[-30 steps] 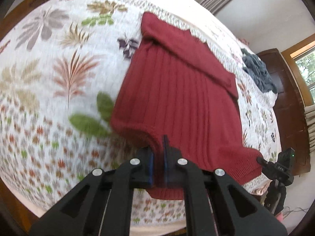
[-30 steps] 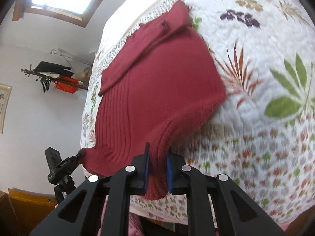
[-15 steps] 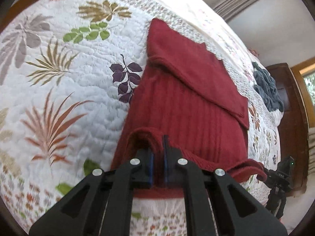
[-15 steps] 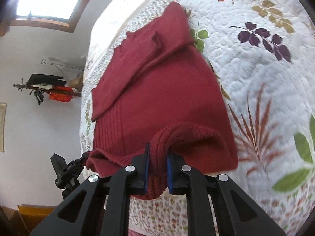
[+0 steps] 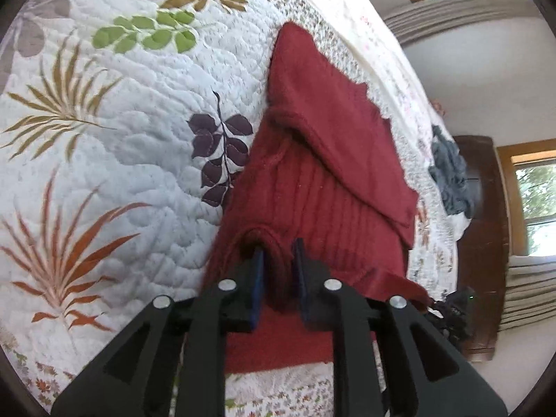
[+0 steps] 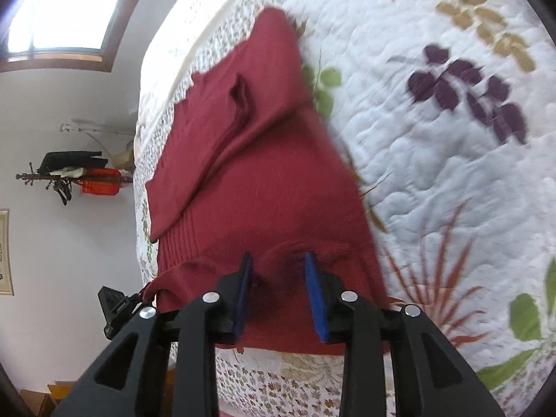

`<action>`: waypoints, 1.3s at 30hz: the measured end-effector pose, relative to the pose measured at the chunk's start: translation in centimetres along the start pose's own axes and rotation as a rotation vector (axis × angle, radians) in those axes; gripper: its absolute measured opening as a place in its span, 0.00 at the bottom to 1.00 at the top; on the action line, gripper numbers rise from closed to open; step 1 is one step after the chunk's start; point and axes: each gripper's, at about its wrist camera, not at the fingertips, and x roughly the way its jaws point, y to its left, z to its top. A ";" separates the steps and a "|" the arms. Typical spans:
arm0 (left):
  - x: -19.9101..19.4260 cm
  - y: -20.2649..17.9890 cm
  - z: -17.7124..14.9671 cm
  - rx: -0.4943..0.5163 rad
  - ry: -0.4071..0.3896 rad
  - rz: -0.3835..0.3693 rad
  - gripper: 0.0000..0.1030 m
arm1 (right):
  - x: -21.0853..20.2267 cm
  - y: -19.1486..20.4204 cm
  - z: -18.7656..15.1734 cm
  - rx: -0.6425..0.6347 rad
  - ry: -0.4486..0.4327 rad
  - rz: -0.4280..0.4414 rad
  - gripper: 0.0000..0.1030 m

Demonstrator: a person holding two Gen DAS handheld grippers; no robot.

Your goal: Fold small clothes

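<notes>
A dark red knit sweater [image 5: 330,180] lies on the quilted bed, one sleeve folded across its upper part. Its bottom hem is doubled back up over the body. My left gripper [image 5: 278,253] is open just over that hem, and a raised fold of red knit sits loose between the blue pads [image 5: 258,271]. In the right wrist view the sweater [image 6: 250,191] fills the middle. My right gripper [image 6: 278,260] is open wide over the hem's other end, a soft bump of knit between its fingers.
The white quilt [image 5: 121,139] with leaf prints spreads to both sides of the sweater. A grey-blue garment [image 5: 450,180] lies far along the bed by a dark wood cabinet [image 5: 486,243]. A black tripod head [image 6: 114,309] stands at the bed's edge, with a coat rack [image 6: 69,173] on the wall.
Both grippers carried the sweater's hem forward over its body, then opened and let go of the knit. The hem now rests on the sweater.
</notes>
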 end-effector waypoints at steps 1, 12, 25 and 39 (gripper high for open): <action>-0.8 0.1 -0.1 0.000 -0.015 -0.006 0.21 | -0.6 0.1 -0.1 -0.012 -0.007 -0.006 0.31; -3.6 -3.4 -0.5 0.214 -0.089 0.138 0.38 | -2.6 3.4 -1.1 -0.225 -0.042 -0.129 0.47; 4.3 -6.4 0.9 0.542 0.041 0.338 0.48 | 3.0 6.0 -0.4 -0.429 0.040 -0.275 0.56; 2.7 -8.1 -1.4 0.624 -0.050 0.257 0.06 | 3.6 6.5 -0.2 -0.514 0.039 -0.263 0.56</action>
